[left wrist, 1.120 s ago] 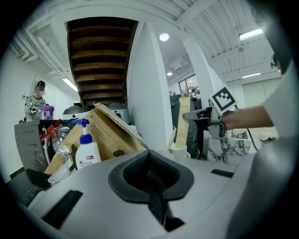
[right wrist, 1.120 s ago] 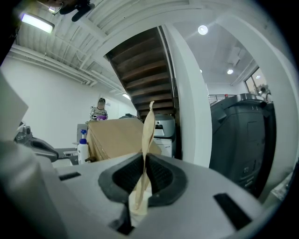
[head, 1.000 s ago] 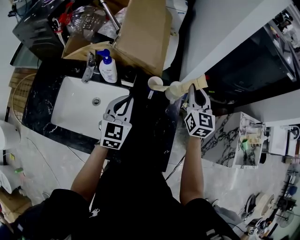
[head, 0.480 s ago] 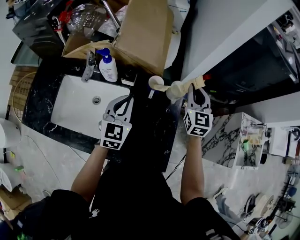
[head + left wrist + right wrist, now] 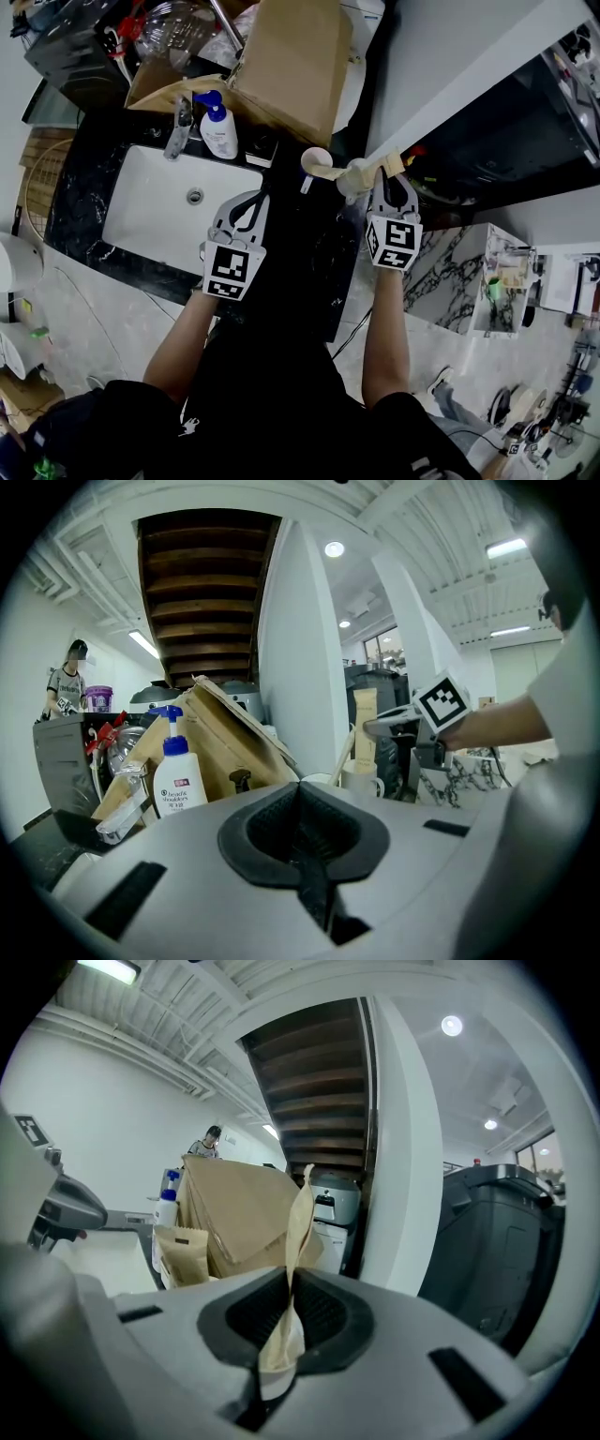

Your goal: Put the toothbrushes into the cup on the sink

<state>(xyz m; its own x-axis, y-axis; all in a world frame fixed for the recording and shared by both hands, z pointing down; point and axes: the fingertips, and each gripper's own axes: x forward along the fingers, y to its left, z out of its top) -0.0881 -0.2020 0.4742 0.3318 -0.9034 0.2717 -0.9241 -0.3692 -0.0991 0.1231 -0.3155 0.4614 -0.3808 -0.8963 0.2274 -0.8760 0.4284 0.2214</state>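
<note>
My right gripper [image 5: 390, 178] [image 5: 286, 1314] is shut on a tan paper-wrapped toothbrush packet [image 5: 292, 1251], held upright over the black counter's far right end. Just left of it stand two white cups [image 5: 353, 178] [image 5: 313, 160]. Another tan packet [image 5: 328, 173] lies across the left cup. In the left gripper view, a packet [image 5: 363, 728] and a pale stick [image 5: 346, 756] rise from the cups [image 5: 361, 781]. My left gripper [image 5: 253, 202] [image 5: 300, 834] is shut and empty, hovering by the sink's right edge.
The white sink basin [image 5: 150, 211] is sunk into the black countertop [image 5: 305, 253], with a faucet [image 5: 178, 129] and a blue-capped soap bottle [image 5: 217, 131] behind it. A big cardboard box [image 5: 291, 66] leans at the back. A white wall [image 5: 441, 66] is close on the right.
My right gripper has edged slightly farther toward the back with the packet. The left gripper has stayed put.
</note>
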